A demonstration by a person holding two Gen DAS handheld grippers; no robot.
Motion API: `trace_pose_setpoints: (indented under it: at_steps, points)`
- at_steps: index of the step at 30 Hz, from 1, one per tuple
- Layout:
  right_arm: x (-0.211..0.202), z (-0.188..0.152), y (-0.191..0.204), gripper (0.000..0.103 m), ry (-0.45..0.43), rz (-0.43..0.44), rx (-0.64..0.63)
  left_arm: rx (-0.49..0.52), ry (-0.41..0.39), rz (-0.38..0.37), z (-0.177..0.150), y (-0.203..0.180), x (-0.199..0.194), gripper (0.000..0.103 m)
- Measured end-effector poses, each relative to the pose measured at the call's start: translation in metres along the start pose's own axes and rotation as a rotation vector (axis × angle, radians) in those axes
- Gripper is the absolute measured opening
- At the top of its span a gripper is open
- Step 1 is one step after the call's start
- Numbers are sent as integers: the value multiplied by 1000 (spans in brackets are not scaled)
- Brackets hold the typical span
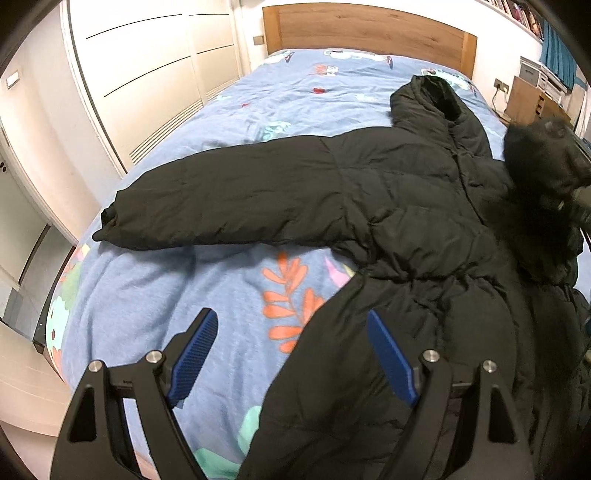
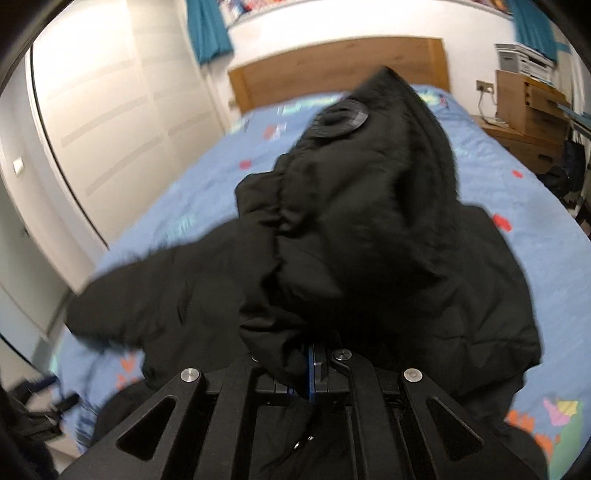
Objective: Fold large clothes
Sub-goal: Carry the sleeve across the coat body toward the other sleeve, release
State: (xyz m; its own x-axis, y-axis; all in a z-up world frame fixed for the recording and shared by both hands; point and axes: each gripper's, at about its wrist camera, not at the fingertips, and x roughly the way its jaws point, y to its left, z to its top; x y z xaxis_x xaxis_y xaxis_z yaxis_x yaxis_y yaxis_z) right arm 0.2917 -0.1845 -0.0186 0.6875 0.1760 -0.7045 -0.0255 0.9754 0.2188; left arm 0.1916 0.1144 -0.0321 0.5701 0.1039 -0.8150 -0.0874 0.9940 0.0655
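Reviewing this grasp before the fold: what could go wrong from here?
1. The right gripper pinches only a small bunch of the black puffer coat; the bulky fabric may slip out.
2. The left gripper is open, holding nothing, so the outstretched sleeve may drag across the floral duvet.

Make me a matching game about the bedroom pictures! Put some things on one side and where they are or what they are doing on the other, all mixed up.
Things:
1. left gripper
2. right gripper
3. coat sleeve
4. headboard

Places or states:
A. lies stretched out flat on the blue duvet
B. shut on a lifted part of the black coat
C. wooden, at the far end of the bed
D. open, holding nothing, above the coat's lower edge

Pairs: 1-D, 2-B, 3-A, 4-C
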Motion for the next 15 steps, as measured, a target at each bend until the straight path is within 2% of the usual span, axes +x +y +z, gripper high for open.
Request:
trace_pose_setpoints:
  at_steps: [6,10,12,13,14,15]
  points:
    - [45,-36,19,7,144,-101,-74,10,-19,-38,-1,14,-3,82]
    - [46,-46,20,10,171,-137,-83,10,-22,-54,0,23,-14,82]
    - [43,-45,22,17,185,-141,-90,15,-18,-62,0,26,-21,82]
    - [41,-44,26,26,187,-137,-95,14,-21,-62,0,27,-25,82]
    - [37,-45,30,41,185,-124,-101,15,-31,-57,0,27,-31,82]
    - [31,-46,34,50,182,-102,-109,17,-39,-56,0,27,-36,82]
